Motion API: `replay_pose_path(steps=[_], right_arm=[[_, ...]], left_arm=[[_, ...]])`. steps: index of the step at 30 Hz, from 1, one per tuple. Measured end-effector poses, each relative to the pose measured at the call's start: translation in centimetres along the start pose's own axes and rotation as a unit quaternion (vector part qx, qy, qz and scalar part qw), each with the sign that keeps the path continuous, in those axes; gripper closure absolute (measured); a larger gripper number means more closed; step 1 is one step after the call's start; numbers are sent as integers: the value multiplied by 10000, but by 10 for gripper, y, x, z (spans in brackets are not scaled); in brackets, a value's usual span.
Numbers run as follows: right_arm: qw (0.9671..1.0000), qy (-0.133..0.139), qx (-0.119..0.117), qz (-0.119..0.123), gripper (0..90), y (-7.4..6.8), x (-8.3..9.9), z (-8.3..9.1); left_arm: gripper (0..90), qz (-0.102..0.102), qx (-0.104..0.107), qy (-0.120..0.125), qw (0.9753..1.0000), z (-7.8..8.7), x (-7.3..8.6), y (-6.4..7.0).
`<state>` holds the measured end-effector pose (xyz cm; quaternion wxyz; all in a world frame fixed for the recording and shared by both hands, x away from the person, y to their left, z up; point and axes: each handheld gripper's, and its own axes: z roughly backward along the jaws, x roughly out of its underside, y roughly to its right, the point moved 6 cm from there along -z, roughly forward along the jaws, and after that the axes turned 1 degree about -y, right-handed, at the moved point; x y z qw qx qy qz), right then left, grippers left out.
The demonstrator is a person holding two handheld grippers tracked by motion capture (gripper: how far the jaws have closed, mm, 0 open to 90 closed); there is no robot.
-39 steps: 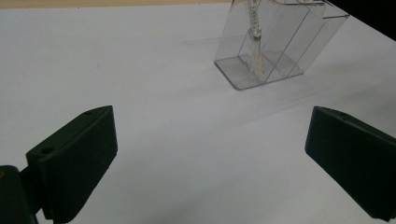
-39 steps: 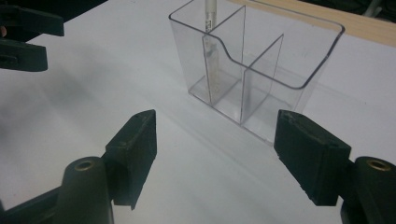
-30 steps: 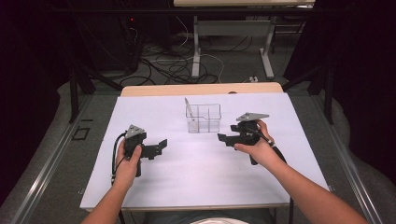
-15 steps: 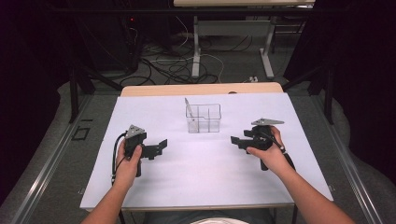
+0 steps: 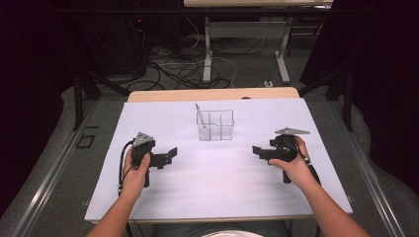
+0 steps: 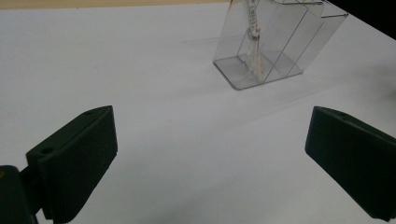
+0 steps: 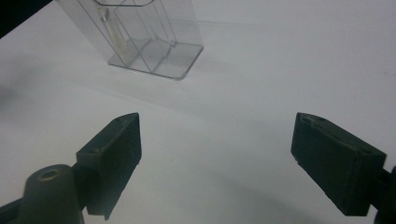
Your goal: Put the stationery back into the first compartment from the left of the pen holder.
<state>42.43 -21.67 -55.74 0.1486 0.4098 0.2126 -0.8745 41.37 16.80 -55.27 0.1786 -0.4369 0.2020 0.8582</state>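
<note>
A clear plastic divided box [image 5: 215, 126] stands on the white table [image 5: 222, 197], toward the back centre. A thin pale stick [image 5: 200, 117] leans in its left compartment. My left gripper [image 5: 169, 155] rests at the left, open and holding nothing, pointing right toward the middle. My right gripper [image 5: 257, 150] sits at the right, open and holding nothing, pointing left. In the left gripper view, the box [image 6: 275, 42] and the stick [image 6: 253, 37] lie ahead of the left gripper [image 6: 210, 158]. In the right gripper view, the box [image 7: 149, 32] and the stick [image 7: 112, 30] stand beyond the right gripper [image 7: 219, 158].
A strip of wooden tabletop [image 5: 212, 94] shows behind the white sheet. Cables [image 5: 188, 69] and desk legs [image 5: 207, 49] are on the floor beyond the table. Bare white surface lies between the two grippers and in front of the box.
My right gripper has drawn back from beside the box, moving right and toward the person. The left gripper has stayed where it was.
</note>
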Motion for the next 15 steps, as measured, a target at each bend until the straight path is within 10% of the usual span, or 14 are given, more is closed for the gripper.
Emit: replay_pose_path(steps=[15], right_arm=[[9992, -11, 390, -129, 158, 21, 9, 5]], left_arm=[[24, 38, -12, 16, 10000, 2, -2, -3]])
